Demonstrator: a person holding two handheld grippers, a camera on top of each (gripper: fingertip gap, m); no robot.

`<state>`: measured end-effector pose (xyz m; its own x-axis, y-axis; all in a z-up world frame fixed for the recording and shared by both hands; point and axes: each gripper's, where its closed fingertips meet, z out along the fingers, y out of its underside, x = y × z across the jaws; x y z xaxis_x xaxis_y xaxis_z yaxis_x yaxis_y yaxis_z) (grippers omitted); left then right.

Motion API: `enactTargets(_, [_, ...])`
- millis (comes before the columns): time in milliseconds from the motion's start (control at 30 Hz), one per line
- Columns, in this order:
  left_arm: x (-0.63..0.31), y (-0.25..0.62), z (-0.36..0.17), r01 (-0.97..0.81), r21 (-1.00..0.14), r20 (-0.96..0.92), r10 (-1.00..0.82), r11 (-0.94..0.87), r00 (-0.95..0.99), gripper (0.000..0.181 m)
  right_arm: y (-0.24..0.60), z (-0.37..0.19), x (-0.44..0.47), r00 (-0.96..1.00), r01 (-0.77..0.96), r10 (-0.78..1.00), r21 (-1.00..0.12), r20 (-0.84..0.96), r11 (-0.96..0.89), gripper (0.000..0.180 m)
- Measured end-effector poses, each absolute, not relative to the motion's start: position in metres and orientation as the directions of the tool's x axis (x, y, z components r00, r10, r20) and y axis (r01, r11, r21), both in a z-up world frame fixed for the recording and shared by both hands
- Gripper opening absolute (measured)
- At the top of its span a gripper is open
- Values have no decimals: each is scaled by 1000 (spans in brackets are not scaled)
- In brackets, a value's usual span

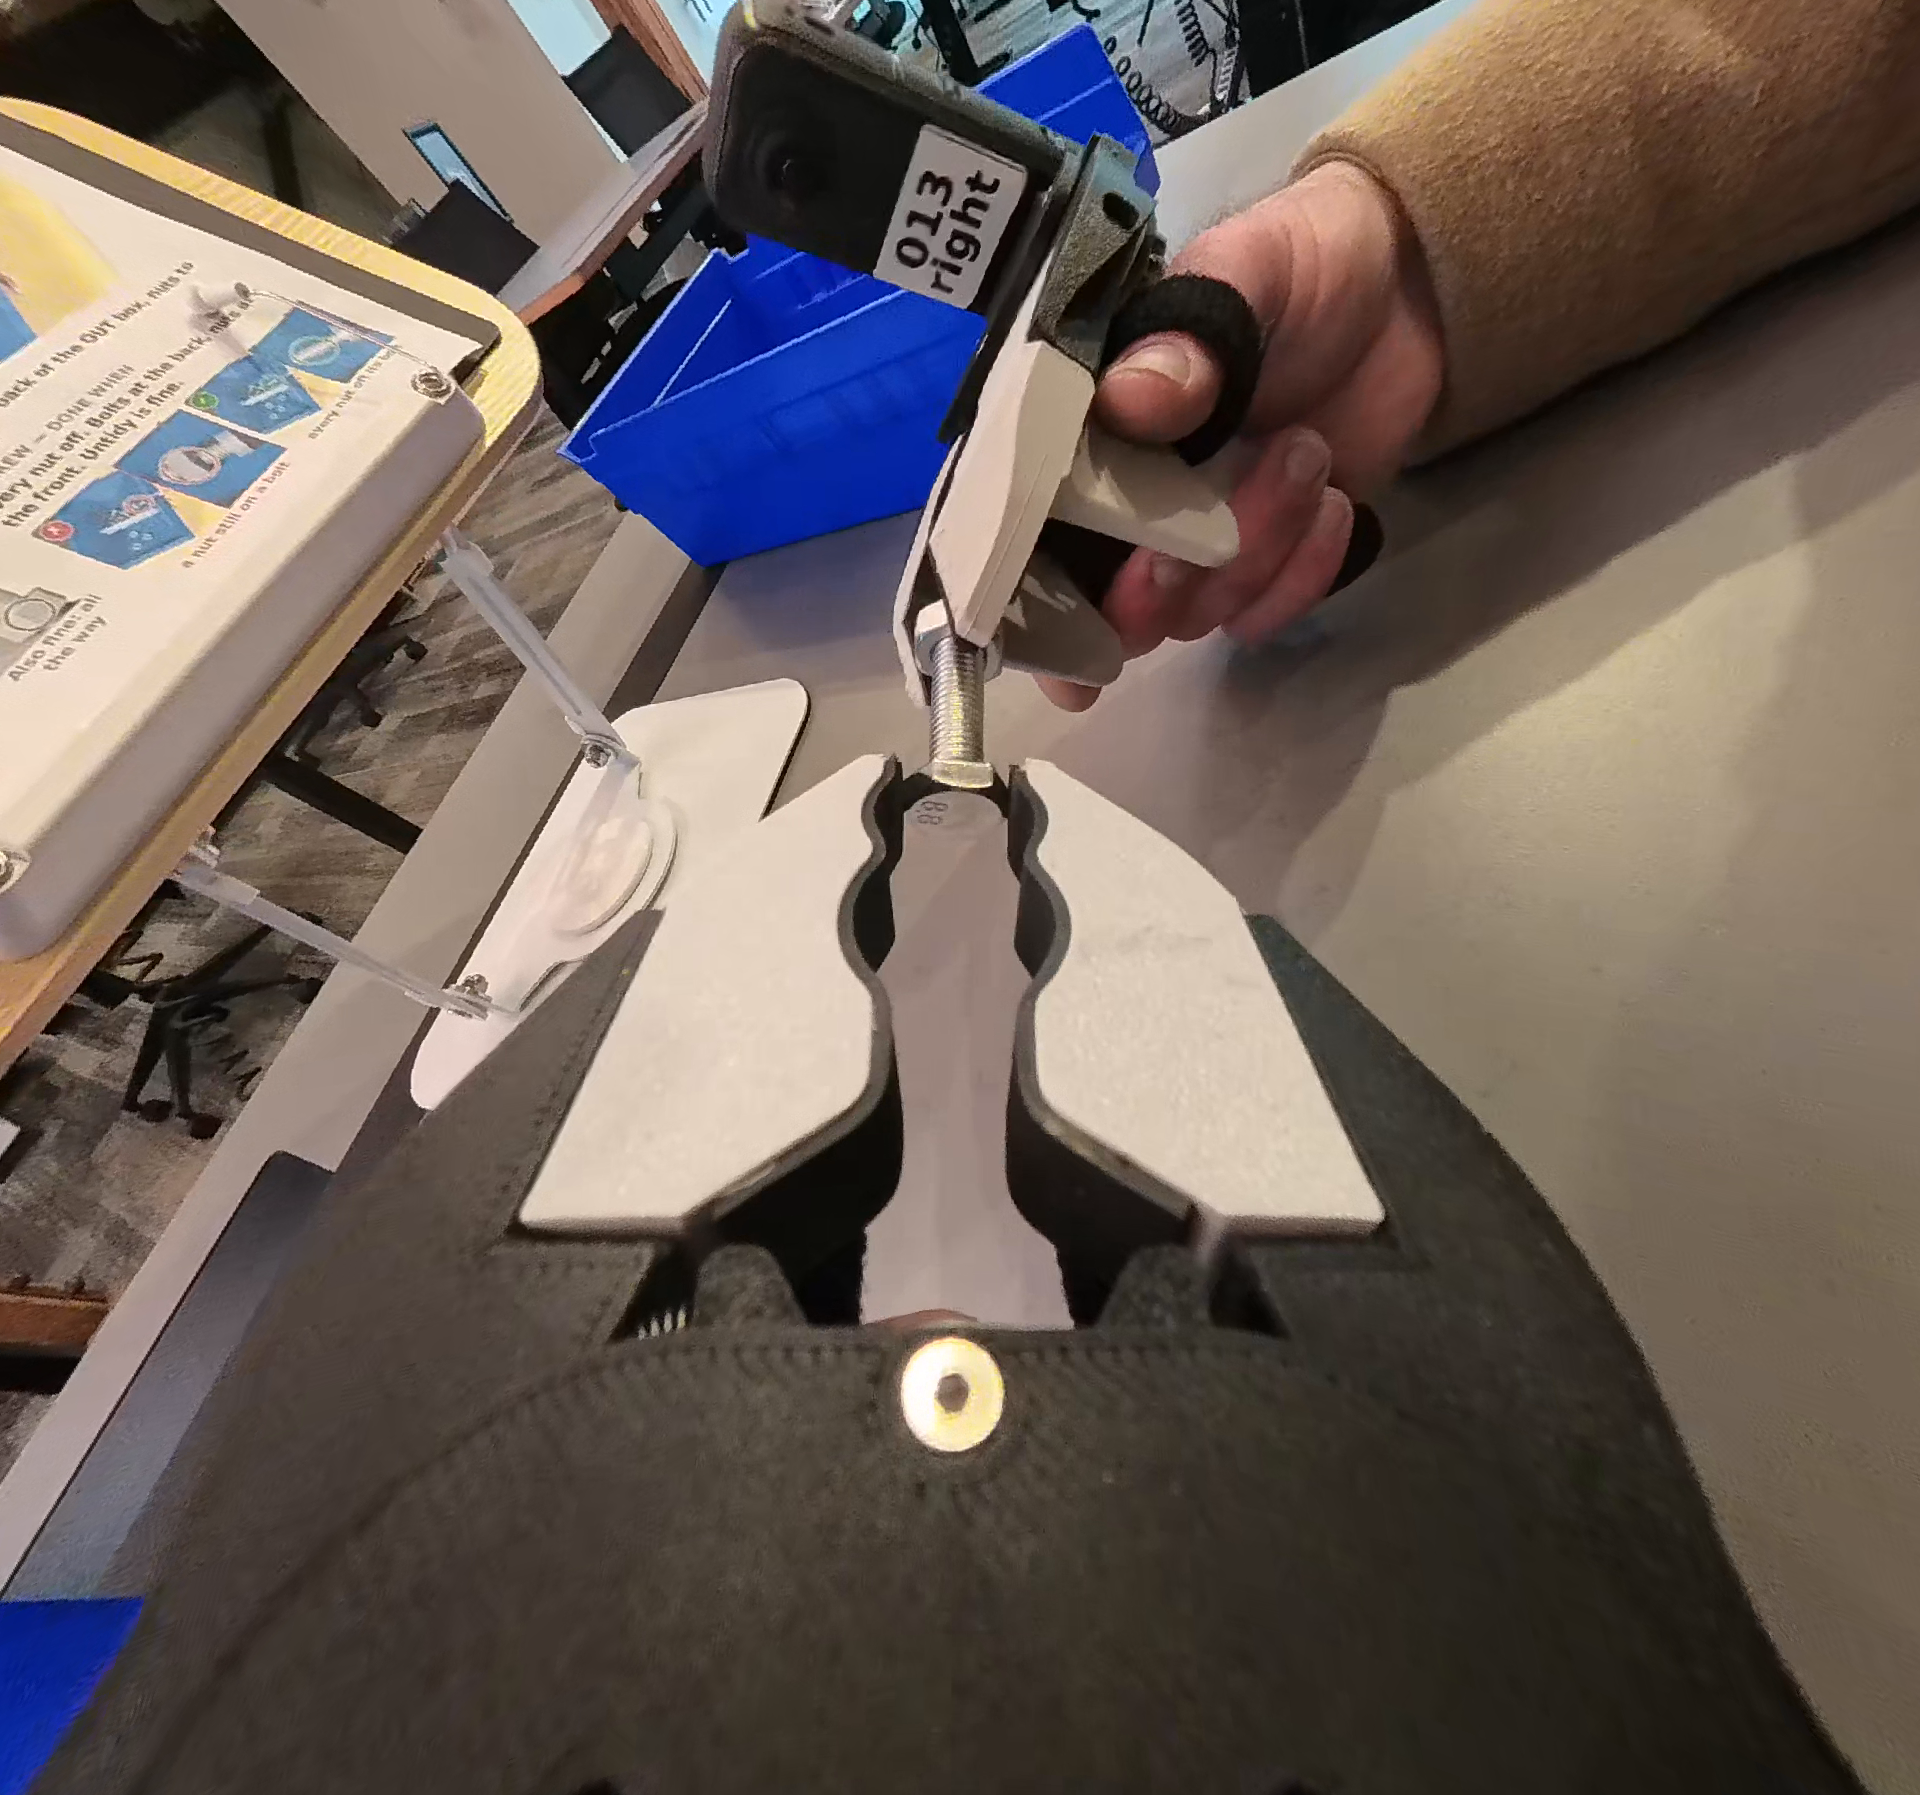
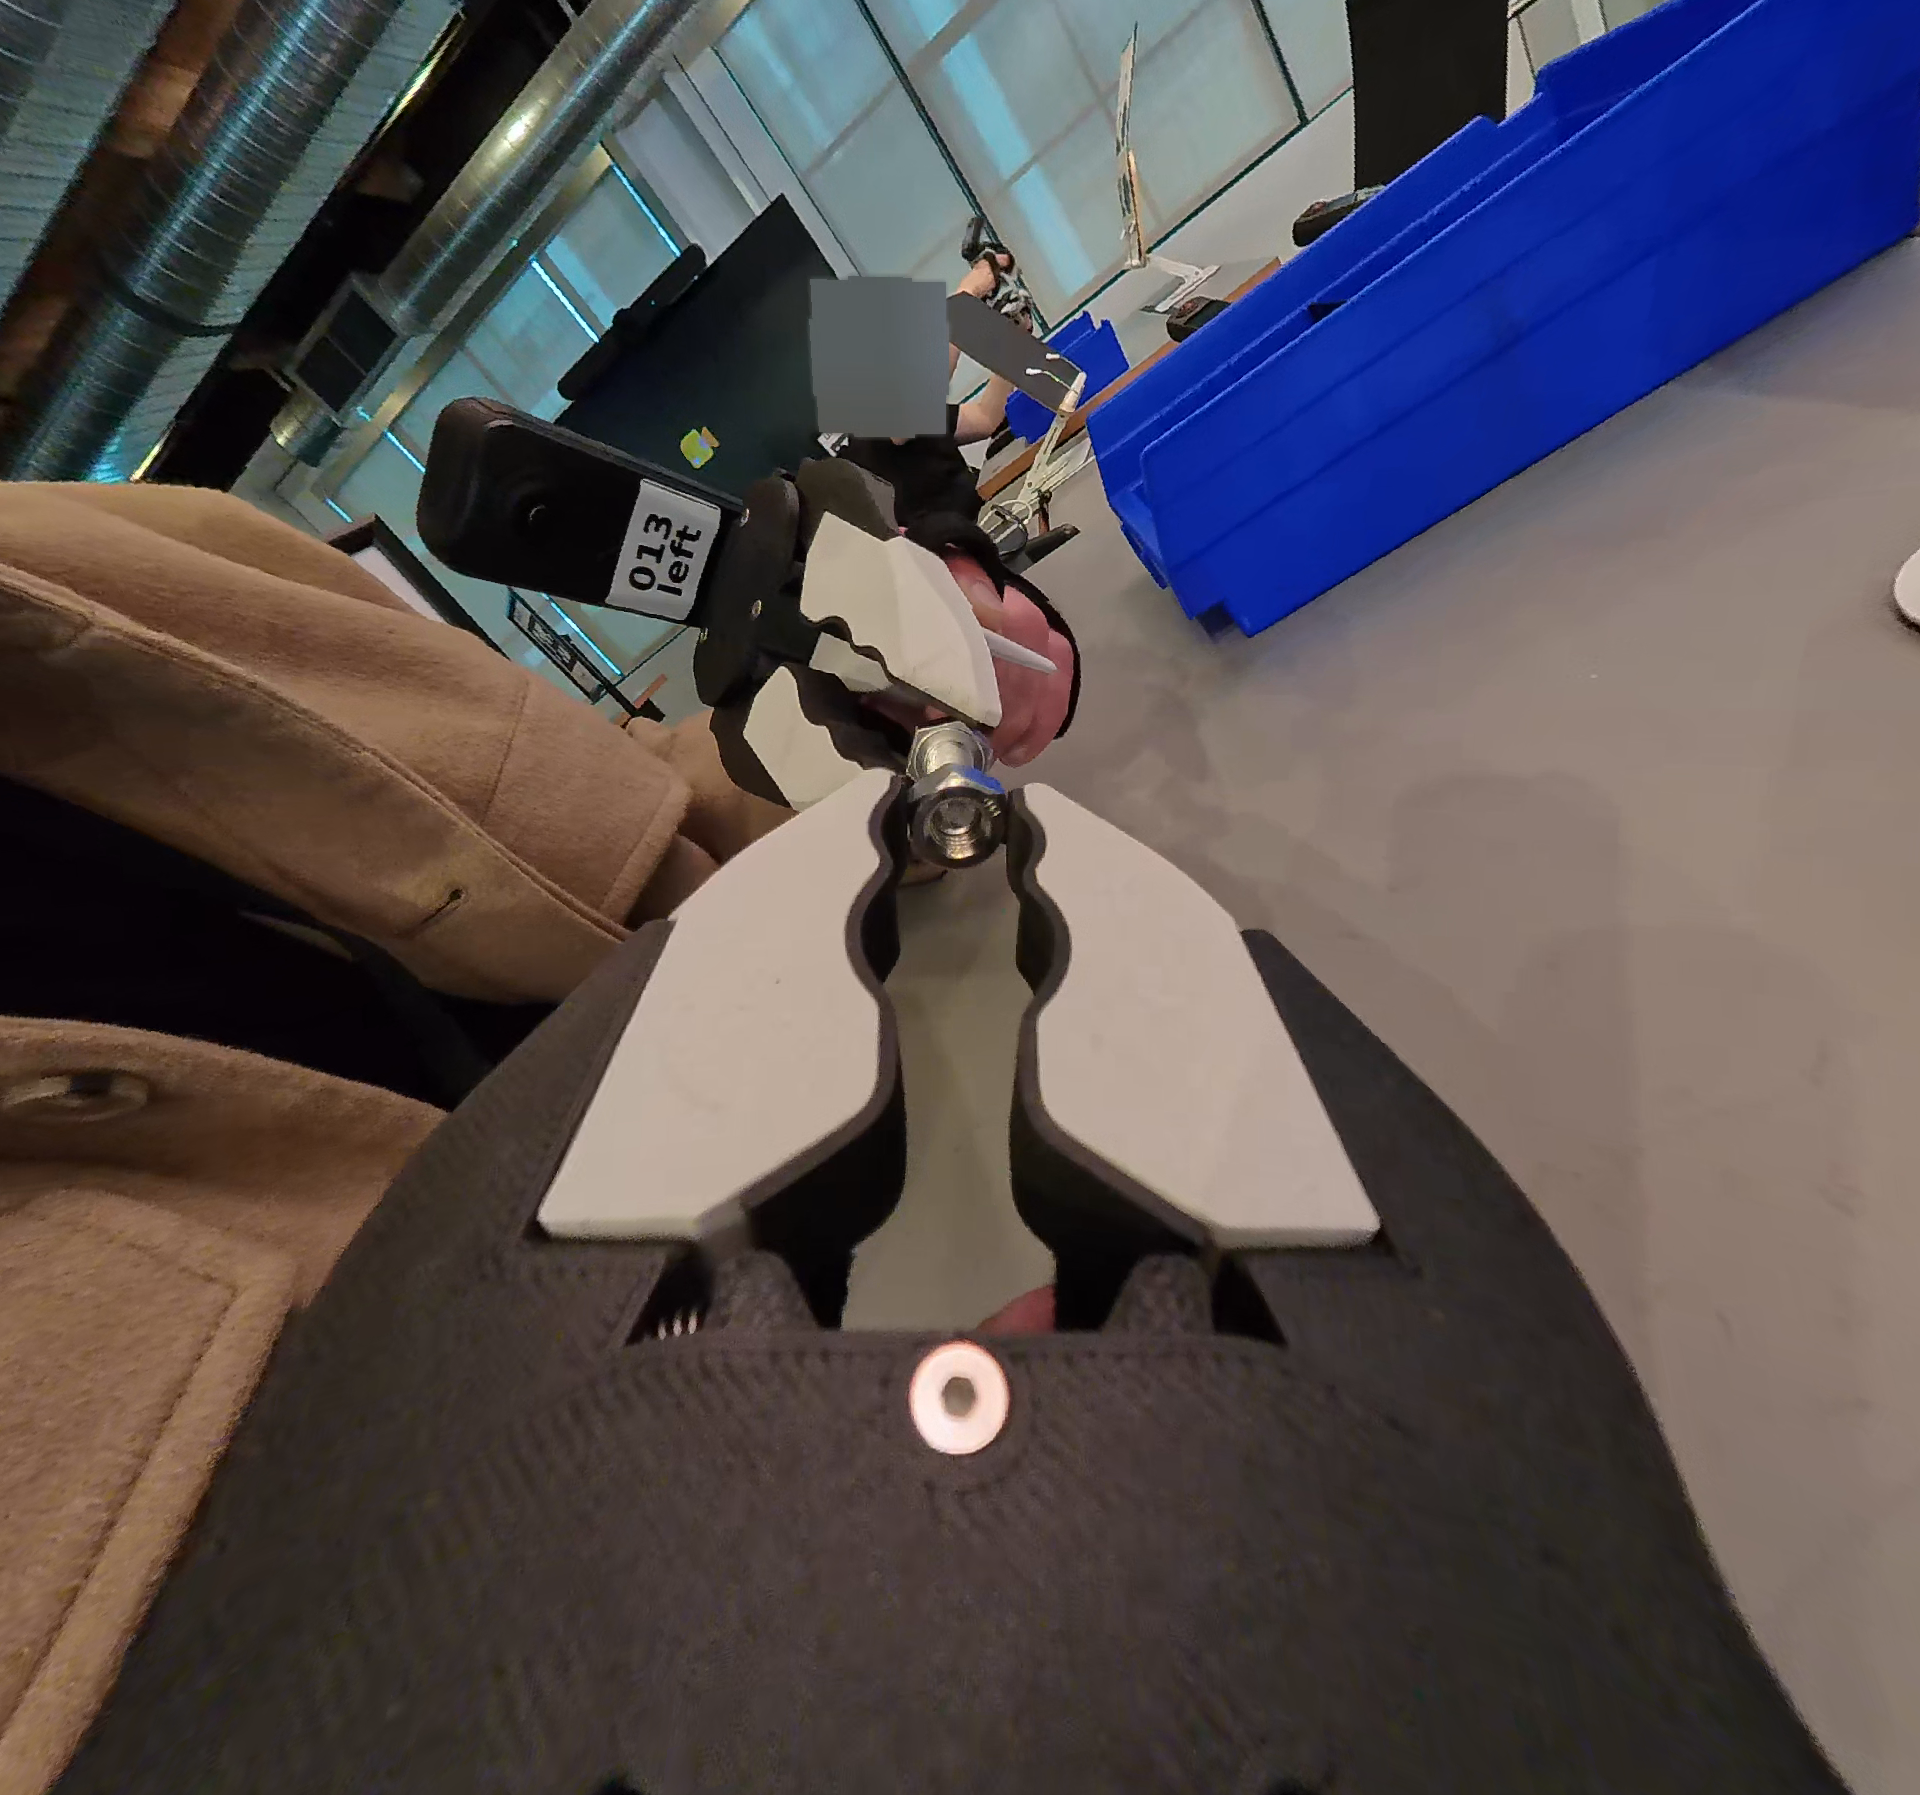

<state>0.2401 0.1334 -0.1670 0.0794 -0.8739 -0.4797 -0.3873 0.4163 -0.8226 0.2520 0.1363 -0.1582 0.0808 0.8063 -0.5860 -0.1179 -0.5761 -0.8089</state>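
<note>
A silver threaded bolt (image 1: 954, 706) is held in the air above the grey table (image 1: 1558, 862) between both grippers. My left gripper (image 1: 956, 777) is shut on the bolt's hex head at its fingertips. My right gripper (image 1: 951, 642), held by a hand in a tan sleeve, is shut on a nut (image 1: 928, 636) at the bolt's other end. In the right wrist view, my right gripper (image 2: 954, 810) grips the nut (image 2: 951, 795), with the bolt's tip showing end-on in its middle. The left gripper (image 2: 920, 737) holds the far end just beyond.
A blue bin (image 1: 790, 395) stands at the table's far edge. An instruction board (image 1: 208, 498) on a clear stand with a white base (image 1: 717, 758) sits to the left. In the right wrist view, stacked blue bins (image 2: 1507, 343) are at right and a tan coat (image 2: 312, 758) at left. Less than 4 cm separates the two grippers' tips.
</note>
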Motion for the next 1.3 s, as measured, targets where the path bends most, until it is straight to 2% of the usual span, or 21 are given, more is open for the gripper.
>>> enactTargets(867, [241, 133, -167, -364, -842, -455, -886, 398, 84, 18, 136, -158, 252, 89, -114, 820, -824, -566, -556, 18])
enactTargets(1033, [241, 134, -166, -390, -807, -511, -855, 443, 87, 18, 135, -158, 252, 90, -107, 817, -821, -570, -561, 17])
enactTargets(1300, [240, 138, -169, -472, -680, -662, -746, 561, 67, 18, 138, -162, 252, 67, -129, 762, -763, -644, -633, 17])
